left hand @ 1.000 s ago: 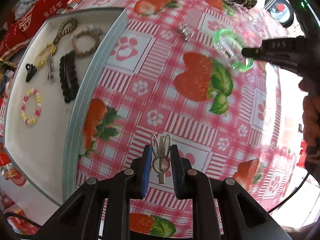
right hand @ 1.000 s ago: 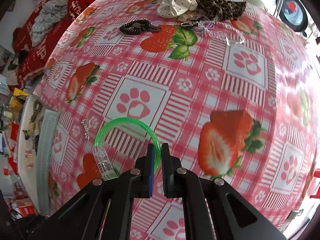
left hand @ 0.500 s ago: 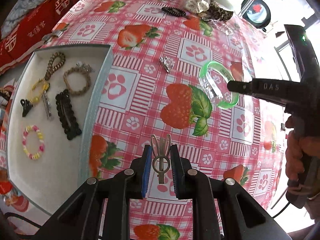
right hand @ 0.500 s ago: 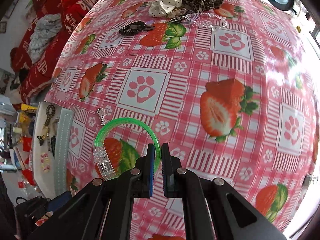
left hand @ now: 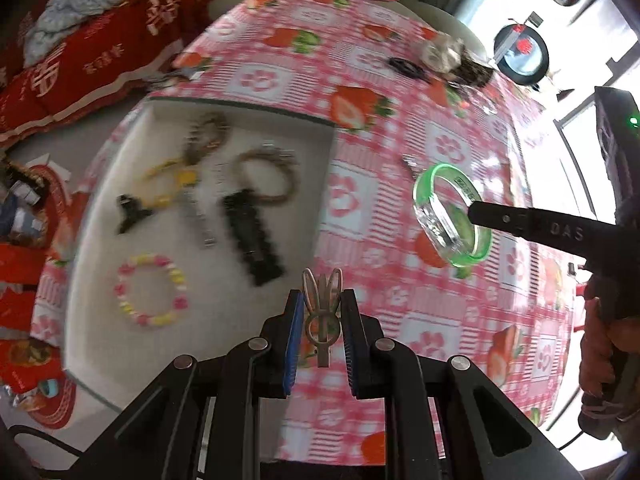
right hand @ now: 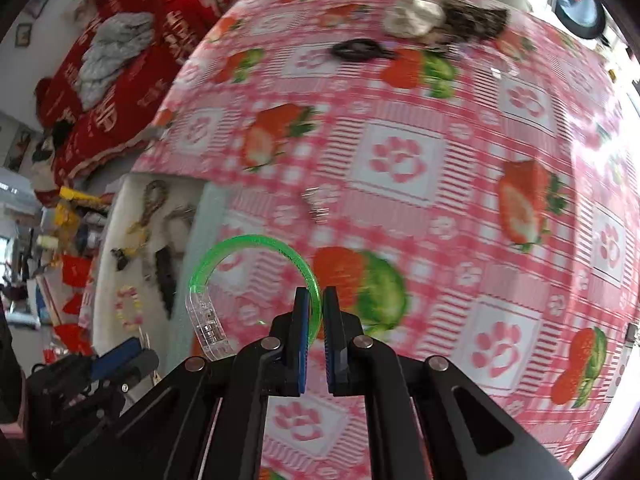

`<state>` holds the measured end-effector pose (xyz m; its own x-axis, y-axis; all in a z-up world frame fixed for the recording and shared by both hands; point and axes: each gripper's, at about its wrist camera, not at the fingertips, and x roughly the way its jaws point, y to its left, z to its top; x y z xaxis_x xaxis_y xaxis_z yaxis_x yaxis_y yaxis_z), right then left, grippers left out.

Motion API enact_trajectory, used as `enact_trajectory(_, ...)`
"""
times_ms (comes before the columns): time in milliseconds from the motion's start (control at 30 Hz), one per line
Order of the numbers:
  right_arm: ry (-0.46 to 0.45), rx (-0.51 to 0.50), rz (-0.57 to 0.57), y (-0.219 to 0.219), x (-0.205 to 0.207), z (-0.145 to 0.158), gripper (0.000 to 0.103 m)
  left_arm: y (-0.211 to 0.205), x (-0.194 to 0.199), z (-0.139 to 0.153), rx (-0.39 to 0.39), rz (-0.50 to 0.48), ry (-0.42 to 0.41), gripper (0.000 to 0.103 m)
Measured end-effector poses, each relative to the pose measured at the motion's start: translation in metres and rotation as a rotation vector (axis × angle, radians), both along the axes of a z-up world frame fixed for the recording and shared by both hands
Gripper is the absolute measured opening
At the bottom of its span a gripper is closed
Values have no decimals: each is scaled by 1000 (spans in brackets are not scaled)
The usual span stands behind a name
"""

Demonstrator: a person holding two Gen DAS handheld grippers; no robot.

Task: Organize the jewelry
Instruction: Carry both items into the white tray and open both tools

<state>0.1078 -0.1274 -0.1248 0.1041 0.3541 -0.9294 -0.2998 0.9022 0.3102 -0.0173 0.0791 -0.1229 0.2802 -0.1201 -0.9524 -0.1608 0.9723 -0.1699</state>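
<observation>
- Left gripper (left hand: 320, 320), bottom centre of left view, clamped on a silver rabbit-ear clip (left hand: 322, 312), held above the tray's right edge.
- Right gripper (right hand: 316, 320) pinched on a green bangle (right hand: 256, 242); in left view it reaches in from right w/ the bangle over the counter (left hand: 420, 320), nothing blocking.
- White tray (left hand: 224, 320), left of frame: bead bracelet (left hand: 150, 290), black hair clip (left hand: 252, 240), rope bracelet (left hand: 266, 178), yellow piece (left hand: 172, 184).
- Small silver clip (right hand: 316, 204) on counter mid-frame.
- Far end: black hair tie (right hand: 358, 49), scrunchies (right hand: 444, 14), blurred.

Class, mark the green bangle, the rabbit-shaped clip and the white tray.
green bangle (right hand: 256, 242): right wrist view, top of its green arc.
rabbit-shaped clip (left hand: 322, 320): left wrist view, its ring.
white tray (left hand: 224, 320): left wrist view, bare floor.
</observation>
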Motion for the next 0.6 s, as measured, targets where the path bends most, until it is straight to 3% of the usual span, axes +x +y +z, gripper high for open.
enact_trajectory(300,0,14,153,79,-34,7,7,72,-30,-5,46,104,20,25)
enact_trajectory(600,-9,-4,320,147,-69,2,7,113,-49,-25,89,134,53,25)
